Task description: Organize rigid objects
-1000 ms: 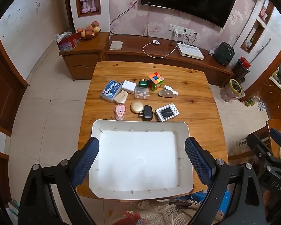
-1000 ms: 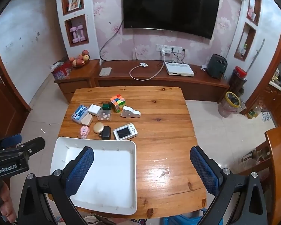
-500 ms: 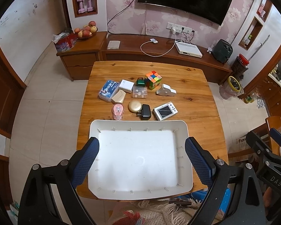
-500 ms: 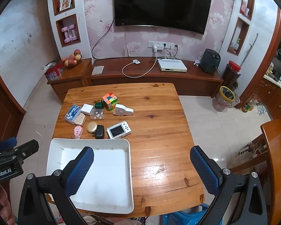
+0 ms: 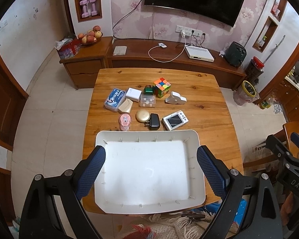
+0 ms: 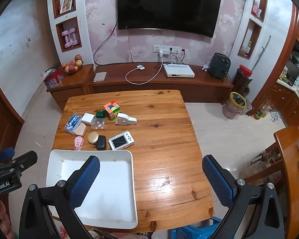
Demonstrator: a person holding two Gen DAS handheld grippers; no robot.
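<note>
A white tray (image 5: pixel 149 134) lies empty at the near edge of the wooden table (image 5: pixel 205 91); it also shows in the right wrist view (image 6: pixel 129 159). Beyond it sit several small objects: a colour cube (image 5: pixel 161 87), a white camera (image 5: pixel 175 119), a black charger (image 5: pixel 153 121), a gold round case (image 5: pixel 142 115), a pink item (image 5: pixel 124 121) and a blue box (image 5: pixel 115 99). My left gripper (image 5: pixel 150 171) is open and empty high above the tray. My right gripper (image 6: pixel 150 179) is open and empty above the table's near right part.
A TV cabinet (image 6: pixel 159 81) with a white box, cable and black appliance stands behind the table. A fruit bowl (image 6: pixel 72 67) sits on a side cabinet. A second wooden table (image 6: pixel 293 169) is at the right. Tiled floor surrounds the table.
Both grippers have pulled up and back from the table, so the tray and objects look smaller and lower. Nothing on the table has moved.
</note>
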